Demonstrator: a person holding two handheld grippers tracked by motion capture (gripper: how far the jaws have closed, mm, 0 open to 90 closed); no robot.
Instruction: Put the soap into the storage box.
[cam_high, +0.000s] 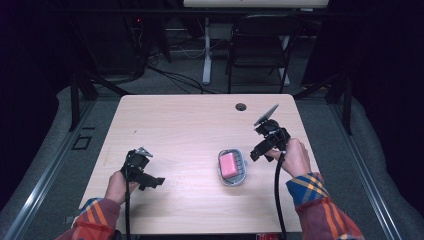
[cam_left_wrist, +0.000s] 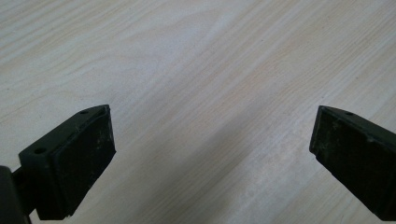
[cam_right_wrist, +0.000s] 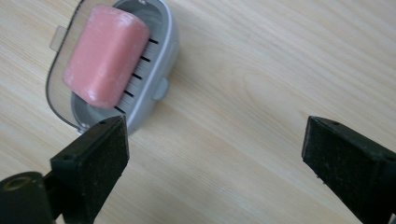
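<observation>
Pink soap bar (cam_high: 229, 164) sits lengthwise in the grey soap dish (cam_high: 242, 172), just left of the wide-open, empty right gripper (cam_high: 261, 149); the left gripper (cam_high: 150, 182), also wide open and empty, is well off to the dish's left, so right's nearer.

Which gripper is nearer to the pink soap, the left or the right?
Right. The right gripper is open just beside the soap in its dish; the left gripper, also open, is far across the table.

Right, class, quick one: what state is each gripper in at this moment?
Left gripper: open, holding nothing, above the pale wooden table.
Right gripper: open, holding nothing, beside the grey plastic soap dish with its pink soap bar.
</observation>
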